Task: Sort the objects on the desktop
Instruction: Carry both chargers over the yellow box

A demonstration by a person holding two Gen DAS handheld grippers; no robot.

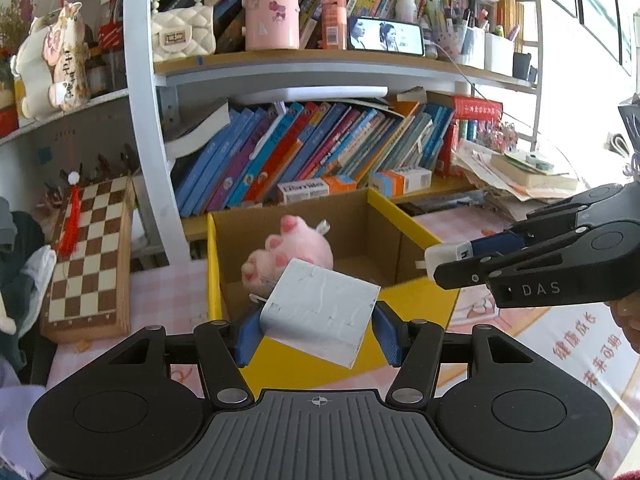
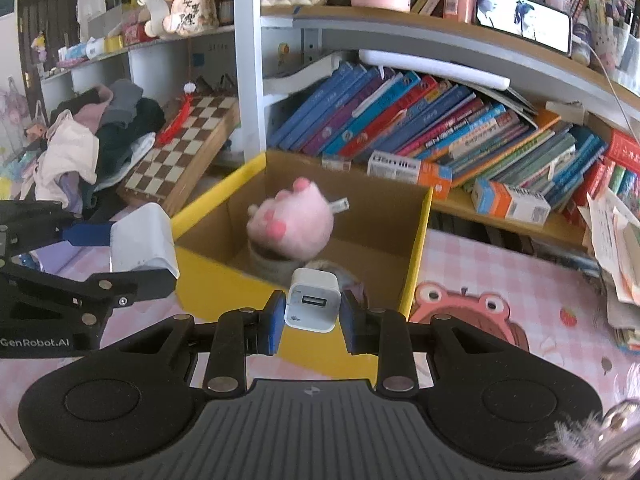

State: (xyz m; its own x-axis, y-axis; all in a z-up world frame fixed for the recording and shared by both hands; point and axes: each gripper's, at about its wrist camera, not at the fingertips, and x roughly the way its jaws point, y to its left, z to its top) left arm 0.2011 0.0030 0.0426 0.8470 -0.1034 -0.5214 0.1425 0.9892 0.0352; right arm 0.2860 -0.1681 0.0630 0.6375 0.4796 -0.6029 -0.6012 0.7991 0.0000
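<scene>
The left gripper point(image 1: 318, 326) clamps a large white charger block point(image 1: 320, 312); the right gripper point(image 2: 312, 320) clamps a small white USB plug point(image 2: 313, 305). Both items hang just short of the yellow-edged cardboard box point(image 1: 412, 232) ahead, where a pink plush toy point(image 1: 296, 252) lies. This looks like the carry step; next, reach over the rim and release inside.

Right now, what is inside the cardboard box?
Inside the cardboard box lies a pink plush toy on something grey; the charger in the right gripper covers the rest.
</scene>
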